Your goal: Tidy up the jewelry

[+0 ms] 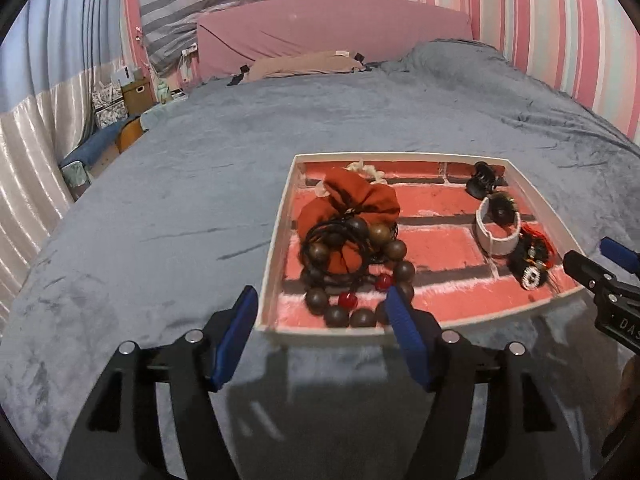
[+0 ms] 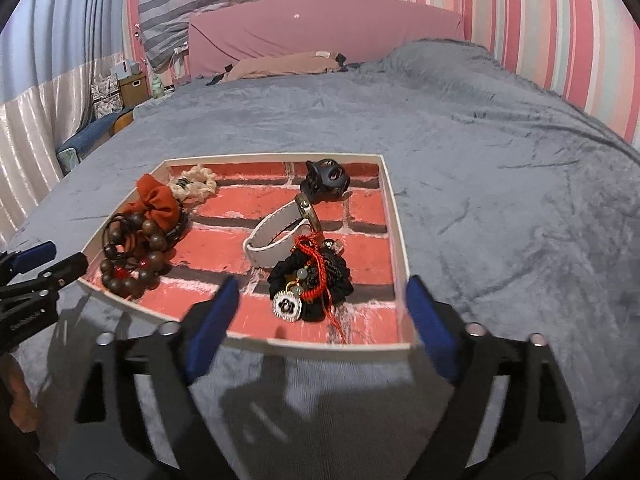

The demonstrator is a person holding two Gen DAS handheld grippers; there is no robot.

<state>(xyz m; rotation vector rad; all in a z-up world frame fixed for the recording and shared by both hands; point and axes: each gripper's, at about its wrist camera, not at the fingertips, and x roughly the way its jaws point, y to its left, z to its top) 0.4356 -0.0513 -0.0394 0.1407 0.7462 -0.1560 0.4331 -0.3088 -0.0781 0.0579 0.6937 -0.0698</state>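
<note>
Both views are evenly and rather dimly lit, with a warm reddish cast. Soft shadows of the fingers are thrown onto the grey bed cover just beneath and ahead of them, so light is taken to come from above and behind. No hard glare is seen; only a faint sheen is noted on the pale curtain far left of the fingers. Strong fisheye bending is seen at the edges, with dark corners. The blue finger pads are smeared by motion blur. The tray ahead of the fingers is reasonably sharp; the far wall is softer.
</note>
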